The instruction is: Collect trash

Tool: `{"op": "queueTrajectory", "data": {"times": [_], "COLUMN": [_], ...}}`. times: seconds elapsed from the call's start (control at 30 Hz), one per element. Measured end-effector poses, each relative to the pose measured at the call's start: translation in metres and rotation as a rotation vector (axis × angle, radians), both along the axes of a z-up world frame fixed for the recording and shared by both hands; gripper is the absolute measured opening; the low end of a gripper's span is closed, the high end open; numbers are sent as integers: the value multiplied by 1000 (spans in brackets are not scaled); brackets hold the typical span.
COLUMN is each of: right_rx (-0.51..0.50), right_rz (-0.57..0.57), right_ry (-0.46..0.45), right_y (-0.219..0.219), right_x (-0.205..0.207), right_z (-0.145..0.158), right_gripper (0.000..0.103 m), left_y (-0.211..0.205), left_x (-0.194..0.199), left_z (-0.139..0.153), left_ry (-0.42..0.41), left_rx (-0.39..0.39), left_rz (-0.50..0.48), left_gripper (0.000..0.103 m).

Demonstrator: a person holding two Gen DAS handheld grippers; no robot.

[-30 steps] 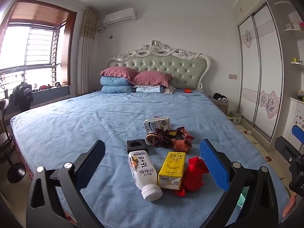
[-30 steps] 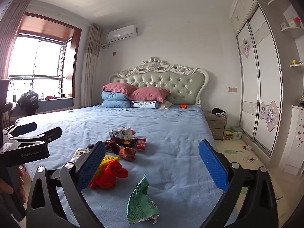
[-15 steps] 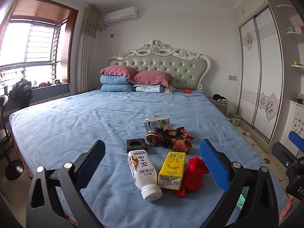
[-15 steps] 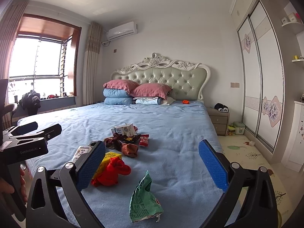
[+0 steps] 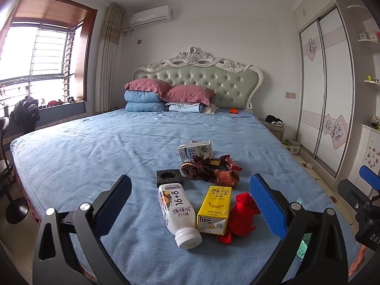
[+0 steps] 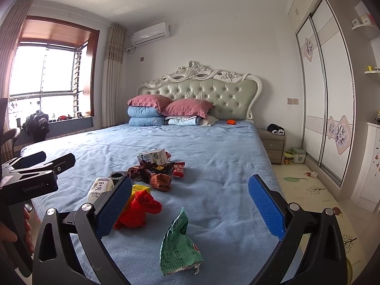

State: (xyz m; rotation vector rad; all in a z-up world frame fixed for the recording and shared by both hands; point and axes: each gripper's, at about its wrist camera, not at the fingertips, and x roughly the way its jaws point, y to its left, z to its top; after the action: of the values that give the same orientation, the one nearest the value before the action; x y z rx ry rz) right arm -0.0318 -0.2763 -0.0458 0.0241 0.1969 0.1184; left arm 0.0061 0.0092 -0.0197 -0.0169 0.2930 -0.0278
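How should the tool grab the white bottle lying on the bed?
Grip the white bottle across its straight middle, coming down from above. It lies flat with its cap end toward the camera, and the yellow carton sits close on one side, so probably keep the fingers narrow.

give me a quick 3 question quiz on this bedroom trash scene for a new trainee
1. True or false: the left claw is shut on the white bottle.
2. Which item lies nearest the right claw? A) green wrapper B) white milk carton C) black foam block
3. Fill in: the yellow carton lies between the white bottle and the ____ cloth.

Key
1. False: both claws are open and hold nothing.
2. A
3. red
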Motion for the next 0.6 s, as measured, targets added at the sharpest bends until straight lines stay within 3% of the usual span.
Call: {"op": "queueTrajectory", "data": {"times": [0.6], "right_rx": [12], "right_rz": [10], "right_ry": [22], "right_y": [2], "right_x": [3], "right_z": [-4], "right_gripper": [95], "left_y": [1], "left_x": [4], "left_z": [-5], "left_ry": [14], "left_rx": [-4], "left_rz": [0], "left_gripper": [99]}}
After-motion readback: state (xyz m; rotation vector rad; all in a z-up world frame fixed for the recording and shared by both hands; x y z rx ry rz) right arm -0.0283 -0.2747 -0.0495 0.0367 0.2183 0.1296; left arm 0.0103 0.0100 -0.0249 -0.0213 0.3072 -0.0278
